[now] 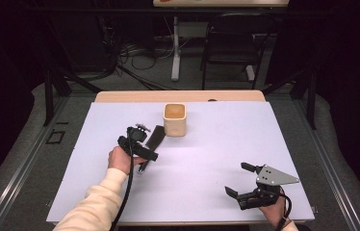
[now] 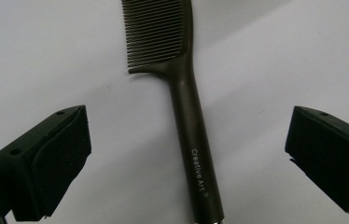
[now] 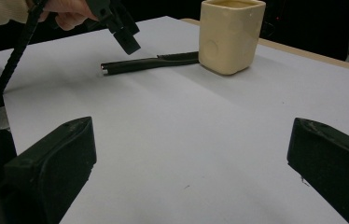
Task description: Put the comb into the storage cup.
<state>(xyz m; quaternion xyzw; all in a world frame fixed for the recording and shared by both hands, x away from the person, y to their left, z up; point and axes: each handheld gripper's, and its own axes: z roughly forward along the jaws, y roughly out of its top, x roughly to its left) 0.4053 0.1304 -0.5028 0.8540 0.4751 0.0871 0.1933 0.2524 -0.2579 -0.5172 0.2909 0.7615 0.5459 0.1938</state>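
Comb (image 2: 189, 116) lies flat on the white sheet (image 1: 207, 159), its toothed end just beside the cup (image 1: 174, 120); the left gripper (image 1: 142, 156) hangs over the handle, jaws spread and off it; the right gripper (image 1: 240, 180) rests well apart from the cup, released, holding nothing

One dark comb (image 2: 189, 116) lies on the surface (image 1: 207, 159), and one cream square cup (image 1: 174, 119) stands there too. Two tools are present: the left tool (image 1: 142, 144) and the right tool (image 1: 240, 180). One dark chair (image 1: 231, 45) stands beyond the surface.
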